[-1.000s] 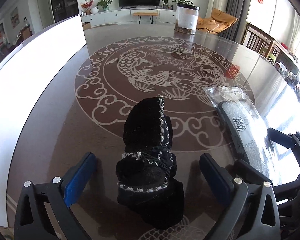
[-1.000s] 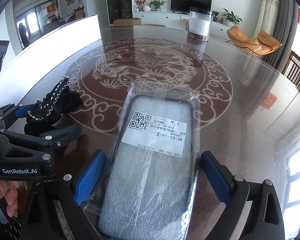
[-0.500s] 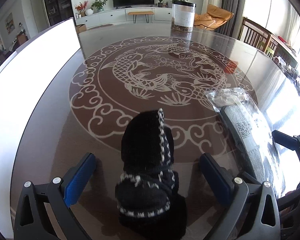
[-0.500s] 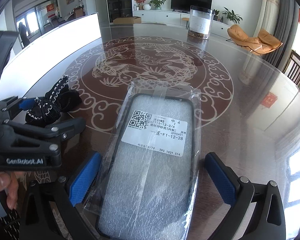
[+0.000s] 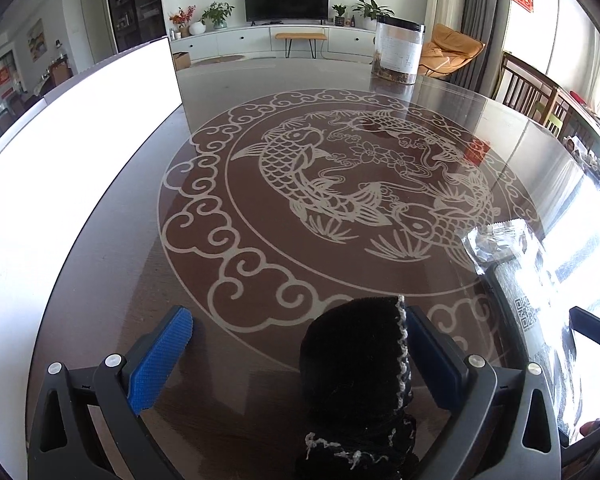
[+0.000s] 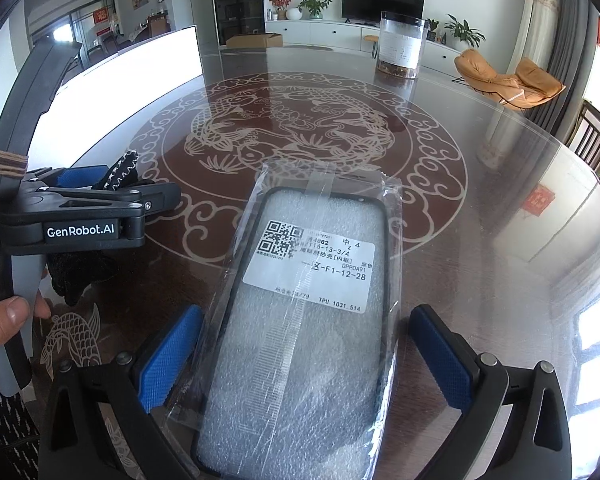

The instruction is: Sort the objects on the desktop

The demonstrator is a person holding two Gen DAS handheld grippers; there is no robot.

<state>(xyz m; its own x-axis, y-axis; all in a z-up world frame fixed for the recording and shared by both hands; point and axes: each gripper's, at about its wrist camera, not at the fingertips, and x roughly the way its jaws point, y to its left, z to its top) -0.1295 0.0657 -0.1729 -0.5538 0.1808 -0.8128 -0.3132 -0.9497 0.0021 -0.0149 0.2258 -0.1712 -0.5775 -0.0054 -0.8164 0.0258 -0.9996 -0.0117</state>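
Observation:
A black knitted piece (image 5: pixel 356 380) with white stitching lies on the glass table (image 5: pixel 260 280), low in the left wrist view. My left gripper (image 5: pixel 296 360) stands open around it, and its right pad (image 5: pixel 432 360) sits right against the knit. In the right wrist view a phone case in a clear bag (image 6: pixel 312 320), padded with bubble wrap and labelled with a QR code, lies flat between the wide-open fingers of my right gripper (image 6: pixel 304 360). Neither pad presses on it. The left gripper (image 6: pixel 140 188) and the knit (image 6: pixel 120 172) show at the left there.
A clear jar with a black lid (image 5: pixel 398 50) stands at the table's far side. A tall white panel (image 5: pixel 80 140) runs along the left edge. Wooden chairs (image 5: pixel 532 96) stand to the right. A person's hand (image 6: pixel 4 328) holds the left gripper's handle.
In the left wrist view the knit has slid down and right, from the middle to against the right pad. The right jaws opened a little wider around the unmoved phone case.

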